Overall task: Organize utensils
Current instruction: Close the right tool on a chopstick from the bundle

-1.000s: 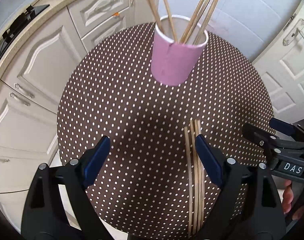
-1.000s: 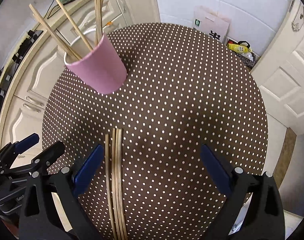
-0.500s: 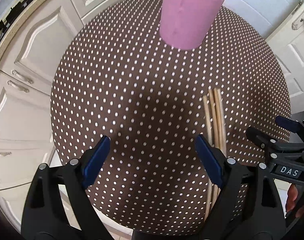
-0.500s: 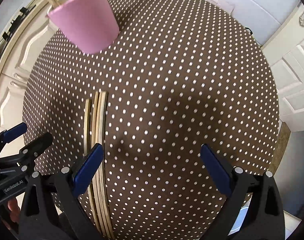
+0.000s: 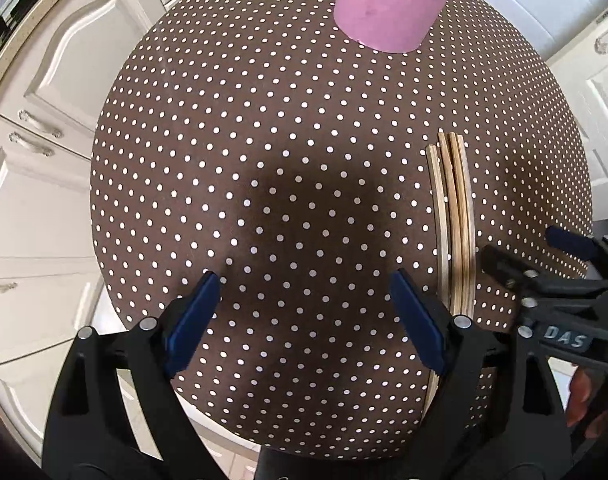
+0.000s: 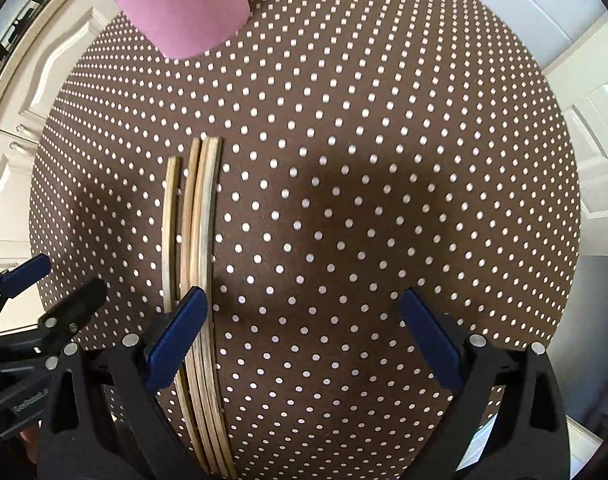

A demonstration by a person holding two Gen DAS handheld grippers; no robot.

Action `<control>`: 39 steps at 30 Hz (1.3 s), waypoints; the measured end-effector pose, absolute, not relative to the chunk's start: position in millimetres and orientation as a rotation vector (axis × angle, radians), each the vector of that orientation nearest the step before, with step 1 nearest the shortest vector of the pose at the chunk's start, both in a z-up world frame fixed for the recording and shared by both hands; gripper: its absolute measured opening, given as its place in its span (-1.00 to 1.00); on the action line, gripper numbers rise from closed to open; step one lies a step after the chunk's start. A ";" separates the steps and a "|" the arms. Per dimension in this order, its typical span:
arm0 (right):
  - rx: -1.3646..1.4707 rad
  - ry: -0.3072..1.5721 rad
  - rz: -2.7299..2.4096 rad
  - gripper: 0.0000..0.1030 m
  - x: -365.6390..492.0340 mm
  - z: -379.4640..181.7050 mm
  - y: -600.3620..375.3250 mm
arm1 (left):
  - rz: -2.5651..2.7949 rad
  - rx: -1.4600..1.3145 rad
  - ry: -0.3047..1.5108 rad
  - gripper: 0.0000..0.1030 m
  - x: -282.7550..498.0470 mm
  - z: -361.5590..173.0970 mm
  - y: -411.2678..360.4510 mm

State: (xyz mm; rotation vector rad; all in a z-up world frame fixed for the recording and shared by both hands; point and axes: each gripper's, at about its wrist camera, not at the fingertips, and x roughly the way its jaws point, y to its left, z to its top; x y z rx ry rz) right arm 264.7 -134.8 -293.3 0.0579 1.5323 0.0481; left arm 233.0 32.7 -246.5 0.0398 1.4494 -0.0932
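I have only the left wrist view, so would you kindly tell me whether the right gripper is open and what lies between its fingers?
Observer: The right gripper is wide open, and only bare dotted tablecloth shows between its fingers.
Operator: Thank you. Where are the chopsticks relative to that gap?
Observer: The chopsticks lie flat, left of the gap. The gripper's left finger crosses in front of them; I cannot tell whether it touches them.
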 end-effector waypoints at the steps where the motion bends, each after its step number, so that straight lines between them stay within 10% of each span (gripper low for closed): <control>1: 0.068 1.537 0.054 0.81 264.4 -295.1 -133.2 | -0.091 0.042 1.451 0.65 232.2 -246.7 34.0; 27: -0.078 1.528 0.067 0.76 259.2 -312.0 -106.4 | -0.054 0.022 1.473 0.65 228.4 -256.6 62.3; 30: -0.115 1.491 0.122 0.45 256.3 -306.0 -99.0 | -0.054 0.026 1.478 0.65 228.5 -257.6 61.7; 35: -0.161 1.440 0.224 -0.76 250.5 -293.6 -83.2 | -0.076 0.021 1.489 0.65 230.5 -258.1 48.3; 39: -0.106 1.441 0.251 -0.89 252.7 -292.1 -90.2 | -0.103 0.022 1.482 0.65 235.5 -250.8 39.7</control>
